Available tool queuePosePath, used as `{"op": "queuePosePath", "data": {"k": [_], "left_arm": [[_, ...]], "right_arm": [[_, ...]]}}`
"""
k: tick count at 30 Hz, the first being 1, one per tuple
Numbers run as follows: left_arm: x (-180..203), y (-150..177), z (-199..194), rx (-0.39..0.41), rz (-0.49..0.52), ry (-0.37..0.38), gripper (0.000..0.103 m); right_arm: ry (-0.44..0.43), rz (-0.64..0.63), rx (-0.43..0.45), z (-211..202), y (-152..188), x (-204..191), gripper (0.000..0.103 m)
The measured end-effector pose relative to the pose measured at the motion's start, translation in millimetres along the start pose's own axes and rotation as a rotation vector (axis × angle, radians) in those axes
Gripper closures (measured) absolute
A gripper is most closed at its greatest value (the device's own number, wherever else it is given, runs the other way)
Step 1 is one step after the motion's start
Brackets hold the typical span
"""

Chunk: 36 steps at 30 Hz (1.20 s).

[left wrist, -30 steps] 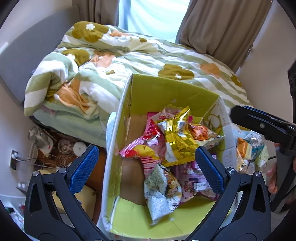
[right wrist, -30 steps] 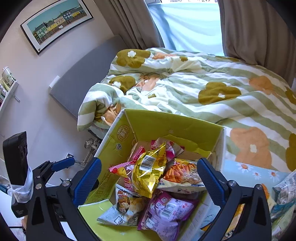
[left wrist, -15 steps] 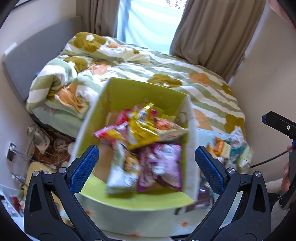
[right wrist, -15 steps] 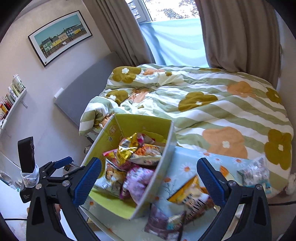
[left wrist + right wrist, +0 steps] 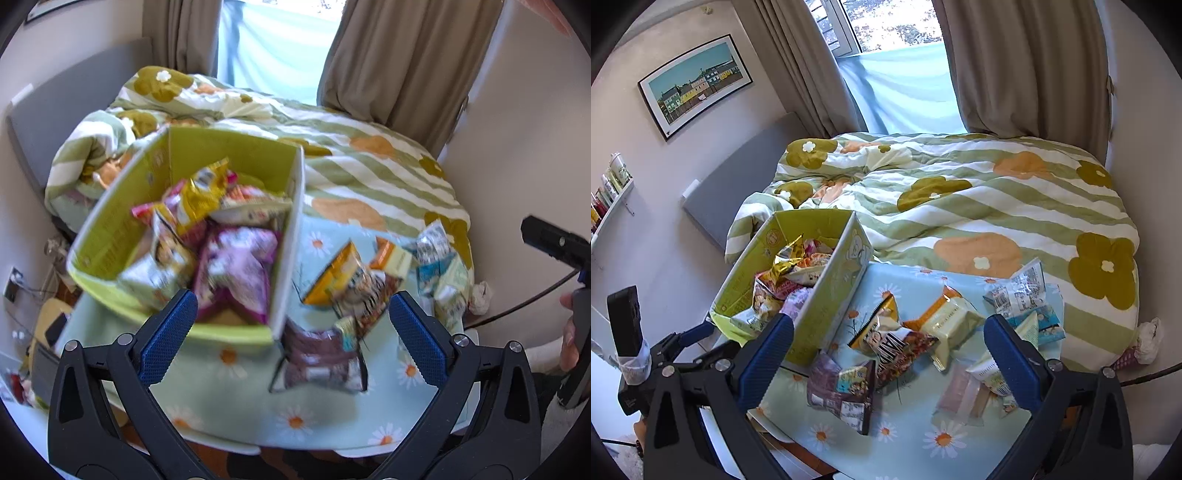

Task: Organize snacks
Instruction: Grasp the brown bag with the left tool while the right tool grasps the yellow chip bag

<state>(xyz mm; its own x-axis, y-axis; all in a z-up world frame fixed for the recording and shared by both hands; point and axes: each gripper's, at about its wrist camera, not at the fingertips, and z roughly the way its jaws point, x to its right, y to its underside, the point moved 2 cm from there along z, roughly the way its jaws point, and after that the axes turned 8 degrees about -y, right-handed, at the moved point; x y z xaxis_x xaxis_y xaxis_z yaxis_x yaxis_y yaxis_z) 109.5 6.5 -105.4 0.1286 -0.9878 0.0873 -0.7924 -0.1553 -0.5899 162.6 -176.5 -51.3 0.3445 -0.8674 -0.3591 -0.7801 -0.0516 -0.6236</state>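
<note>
A yellow-green cardboard box (image 5: 229, 155) (image 5: 827, 295) stands at the left of a small daisy-cloth table (image 5: 314, 424) (image 5: 916, 439) and holds several snack bags. Loose snack bags lie on the table to its right: a dark purple pack (image 5: 842, 391) (image 5: 317, 358), an orange bag (image 5: 882, 332) (image 5: 343, 269), a cream pack (image 5: 949, 321) and blue-white bags (image 5: 1030, 295) (image 5: 439, 254). My left gripper (image 5: 291, 332) is open and empty, above the table's front. My right gripper (image 5: 888, 358) is open and empty, above the loose bags.
A bed with a green-striped flowered duvet (image 5: 960, 192) lies right behind the table. Curtains and a window are at the back. A shelf (image 5: 609, 199) and a picture (image 5: 694, 85) hang on the left wall. Cables and clutter (image 5: 33, 295) lie on the floor left.
Both grippers have pulled back and up from over the box. The whole table and the loose bags to the box's right have come into view. Both stay open and empty.
</note>
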Motion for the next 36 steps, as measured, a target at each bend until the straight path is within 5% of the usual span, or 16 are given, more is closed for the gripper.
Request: {"op": "queuePosePath", "data": {"k": [13, 33, 36], "left_arm": [[38, 68, 63, -0.103, -0.039, -0.016, 0.000], [45, 103, 160, -0.196, -0.086, -0.043, 0.000], [45, 102, 163, -0.199, -0.082, -0.018, 0.010]], "right_arm": [[-0.072, -0.070, -0.117, 52, 37, 28, 0.000], [-0.131, -0.279, -0.294, 187, 60, 28, 0.000], [-0.152, -0.301, -0.308, 197, 62, 25, 0.000]]}}
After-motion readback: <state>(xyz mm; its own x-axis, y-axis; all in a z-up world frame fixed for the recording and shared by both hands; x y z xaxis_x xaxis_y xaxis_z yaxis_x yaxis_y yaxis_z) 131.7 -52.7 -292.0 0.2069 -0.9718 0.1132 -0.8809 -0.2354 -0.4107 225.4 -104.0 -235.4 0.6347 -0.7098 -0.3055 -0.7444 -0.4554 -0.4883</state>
